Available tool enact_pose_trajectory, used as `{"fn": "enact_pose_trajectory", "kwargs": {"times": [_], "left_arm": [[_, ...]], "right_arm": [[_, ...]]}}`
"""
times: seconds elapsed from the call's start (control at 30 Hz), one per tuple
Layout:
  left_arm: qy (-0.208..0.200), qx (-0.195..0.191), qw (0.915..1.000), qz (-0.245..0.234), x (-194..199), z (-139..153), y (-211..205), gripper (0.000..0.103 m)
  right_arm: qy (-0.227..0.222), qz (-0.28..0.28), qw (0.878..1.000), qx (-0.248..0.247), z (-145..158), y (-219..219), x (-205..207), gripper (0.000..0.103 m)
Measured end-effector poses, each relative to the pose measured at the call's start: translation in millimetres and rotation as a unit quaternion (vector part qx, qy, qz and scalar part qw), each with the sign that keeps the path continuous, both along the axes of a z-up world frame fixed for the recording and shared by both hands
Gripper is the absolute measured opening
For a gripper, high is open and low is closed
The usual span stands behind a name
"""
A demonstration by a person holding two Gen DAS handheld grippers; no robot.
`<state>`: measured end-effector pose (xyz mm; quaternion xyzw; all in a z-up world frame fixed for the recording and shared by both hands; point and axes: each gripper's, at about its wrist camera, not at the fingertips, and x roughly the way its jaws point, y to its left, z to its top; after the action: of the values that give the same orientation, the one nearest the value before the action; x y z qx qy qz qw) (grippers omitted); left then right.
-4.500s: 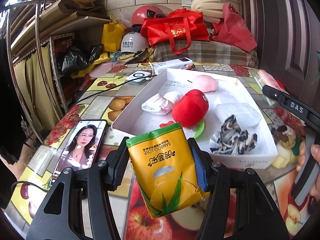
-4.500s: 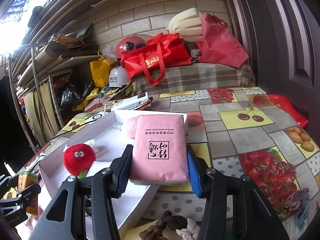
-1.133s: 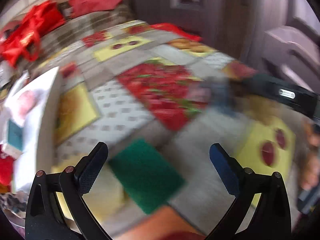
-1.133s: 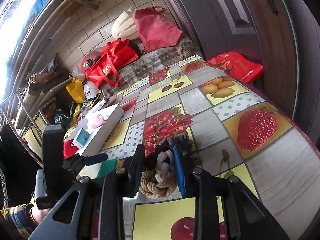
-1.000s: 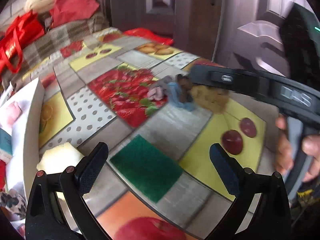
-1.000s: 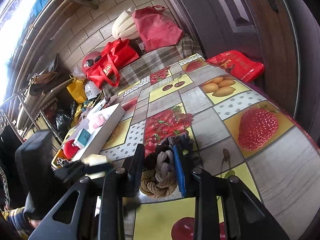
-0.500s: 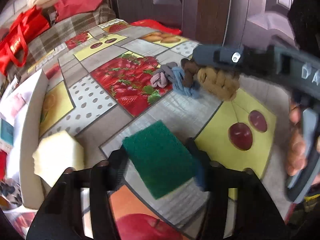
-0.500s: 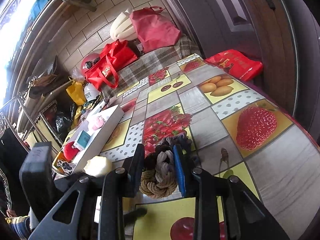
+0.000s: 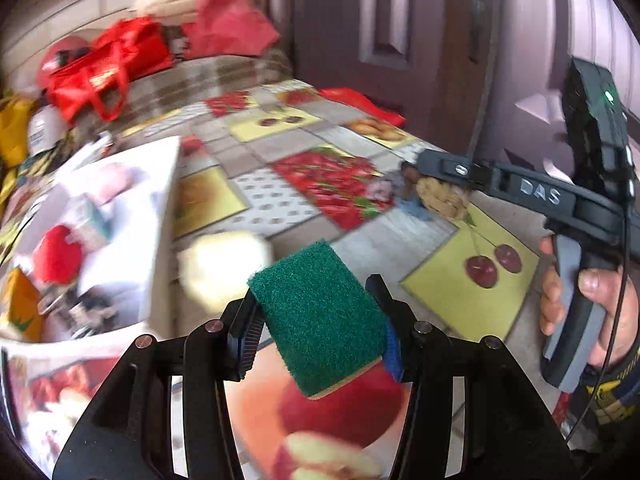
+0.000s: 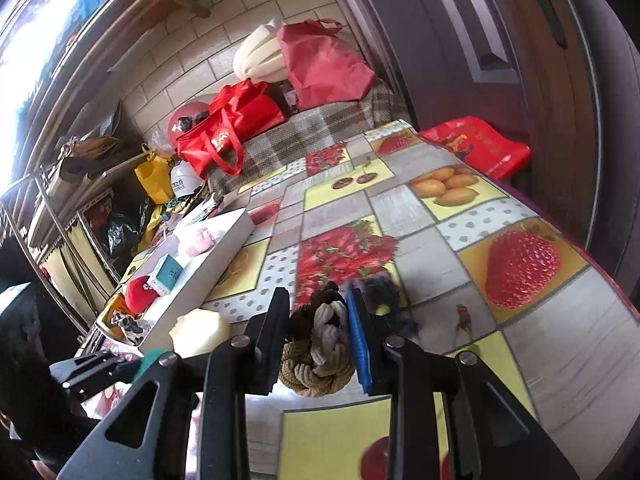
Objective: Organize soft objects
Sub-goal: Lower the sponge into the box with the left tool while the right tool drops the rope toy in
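Observation:
My left gripper (image 9: 316,316) is shut on a green scouring sponge (image 9: 318,316) and holds it above the fruit-print tablecloth. My right gripper (image 10: 318,330) is shut on a braided rope toy (image 10: 320,350), brown, cream and tan, with a blue-grey tail trailing on the cloth. The rope toy also shows in the left wrist view (image 9: 440,200), under the right gripper's arm. A white box (image 9: 132,232) at the left holds a red plush (image 9: 56,254), a pink item, a teal packet and a yellow-green packet (image 9: 22,312). A pale yellow foam piece (image 10: 200,332) lies beside the box.
The table's far end carries red bags (image 10: 228,128), a helmet and a plaid cloth. A red bag (image 10: 476,146) lies at the right edge by the dark door. Metal shelving (image 10: 60,216) stands at the left.
My left gripper has closed on the green sponge and lifted it off the table, swinging left toward the box. My right gripper stays shut on the rope toy, hardly moved.

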<state>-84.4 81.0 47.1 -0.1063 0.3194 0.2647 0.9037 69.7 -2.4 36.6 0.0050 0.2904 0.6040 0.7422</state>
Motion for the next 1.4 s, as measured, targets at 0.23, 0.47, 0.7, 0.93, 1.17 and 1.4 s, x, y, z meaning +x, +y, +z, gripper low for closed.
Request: {"fn": "enact_pose_trajectory", "kwargs": {"times": [0.23, 0.47, 0.7, 0.93, 1.17, 1.4], "left_arm": [[-0.034, 0.001, 0.9966, 0.076, -56.3, 5.1, 22.0, 0.049], [-0.065, 0.005, 0.9884, 0.138, -106.3, 20.9, 49.7, 0.049], [-0.078, 0.031, 0.9724, 0.217, -156.3, 50.0, 94.0, 0.049], [-0.086, 0.036, 0.9623, 0.255, -175.8, 78.2, 141.9, 0.05], [-0.056, 0.003, 0.962, 0.267, -150.1, 68.9, 197.6, 0.05], [-0.036, -0.03, 0.961, 0.273, -128.8, 40.7, 229.1, 0.051]], "right_arm": [[-0.044, 0.026, 0.999, 0.003, 6.0, 16.6, -46.3, 0.029], [-0.066, 0.075, 0.995, -0.004, 10.6, 45.6, -89.2, 0.029], [-0.069, 0.118, 0.99, 0.016, 34.9, 72.1, -120.7, 0.029], [-0.068, 0.131, 0.988, 0.044, 68.5, 99.0, -135.2, 0.029], [-0.032, 0.161, 0.986, 0.014, 69.9, 157.7, -146.9, 0.029], [-0.017, 0.161, 0.986, -0.032, 34.4, 202.1, -157.7, 0.029]]}}
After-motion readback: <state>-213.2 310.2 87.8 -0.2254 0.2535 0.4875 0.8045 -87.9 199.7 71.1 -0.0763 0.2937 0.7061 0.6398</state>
